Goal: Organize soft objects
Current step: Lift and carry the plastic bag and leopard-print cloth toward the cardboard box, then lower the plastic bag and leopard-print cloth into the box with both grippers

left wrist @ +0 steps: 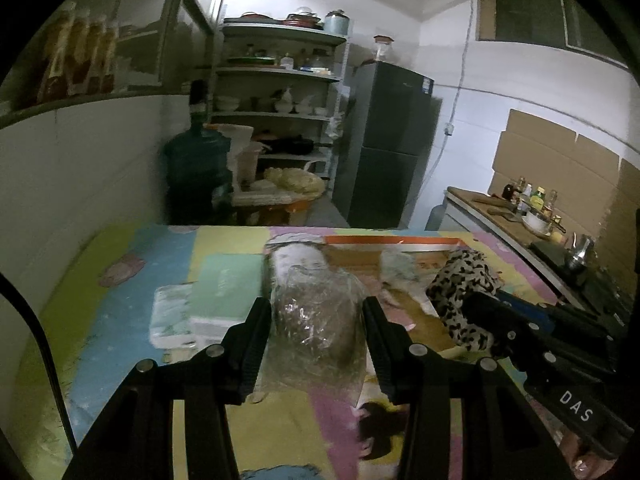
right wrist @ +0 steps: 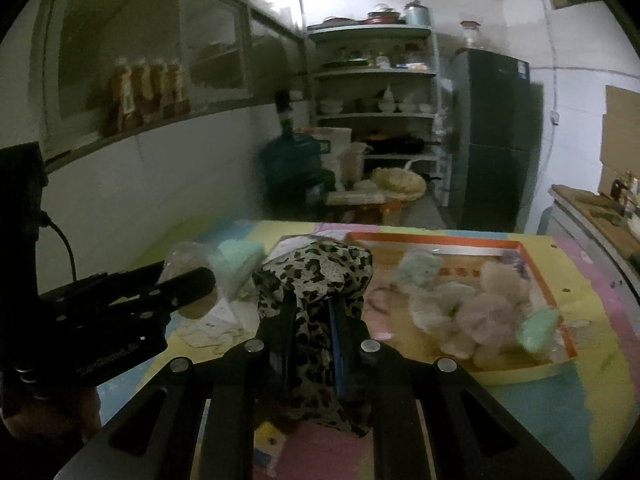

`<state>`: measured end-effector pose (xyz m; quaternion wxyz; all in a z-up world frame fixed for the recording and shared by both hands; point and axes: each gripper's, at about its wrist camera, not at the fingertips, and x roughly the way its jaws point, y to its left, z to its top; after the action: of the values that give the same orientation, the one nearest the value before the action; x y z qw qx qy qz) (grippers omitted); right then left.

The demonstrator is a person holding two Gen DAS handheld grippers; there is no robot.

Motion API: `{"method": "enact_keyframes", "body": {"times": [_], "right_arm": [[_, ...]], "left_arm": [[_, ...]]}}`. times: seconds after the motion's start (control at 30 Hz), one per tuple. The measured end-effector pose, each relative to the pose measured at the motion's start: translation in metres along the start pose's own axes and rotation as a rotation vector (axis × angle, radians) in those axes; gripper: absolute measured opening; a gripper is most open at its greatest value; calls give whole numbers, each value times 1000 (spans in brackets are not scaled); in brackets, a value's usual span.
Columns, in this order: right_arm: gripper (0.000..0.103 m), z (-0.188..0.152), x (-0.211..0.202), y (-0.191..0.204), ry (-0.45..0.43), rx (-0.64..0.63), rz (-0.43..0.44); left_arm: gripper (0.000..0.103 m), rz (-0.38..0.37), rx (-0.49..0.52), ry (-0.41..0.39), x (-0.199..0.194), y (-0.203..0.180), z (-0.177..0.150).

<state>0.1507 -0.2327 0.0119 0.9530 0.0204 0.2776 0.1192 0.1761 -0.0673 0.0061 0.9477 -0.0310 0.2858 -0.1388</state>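
The left gripper (left wrist: 316, 316) is matt black plastic with ribbed pads and dull metal pins, and between its fingers sits a crinkled clear plastic bag (left wrist: 316, 320), glossy with glints. The right gripper (right wrist: 310, 312) pinches a leopard-print cloth (right wrist: 316, 276), soft and matt. The table cover (left wrist: 120, 280) looks smooth (a printed sheet); the orange-rimmed tray (right wrist: 440, 240) seems cardboard, holding fuzzy plush pieces (right wrist: 472, 312)

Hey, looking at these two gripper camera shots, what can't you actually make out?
- Left wrist view: contents of the clear plastic bag in the left gripper; crinkled film and glare obscure them.
- Right wrist view: the leopard-print cloth hides the right gripper pads.
- Right wrist view: fluffy items in the orange-rimmed tray are blurred.
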Motion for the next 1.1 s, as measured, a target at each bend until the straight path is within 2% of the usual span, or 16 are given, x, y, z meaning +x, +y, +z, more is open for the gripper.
{"method": "enact_keyframes", "body": {"times": [0.37,0.77,1.1], "right_arm": [[15,4,-14,-58,-22,53,-65],[15,14,-14,-114,-37,69,-118],[15,20,-6,-160,-30,85,-152]], "left_arm": [[47,-40,53,18,30,-52,17],[47,-22,92,34,68,-102,35],[47,-44,119,69,105,-138,45]]}}
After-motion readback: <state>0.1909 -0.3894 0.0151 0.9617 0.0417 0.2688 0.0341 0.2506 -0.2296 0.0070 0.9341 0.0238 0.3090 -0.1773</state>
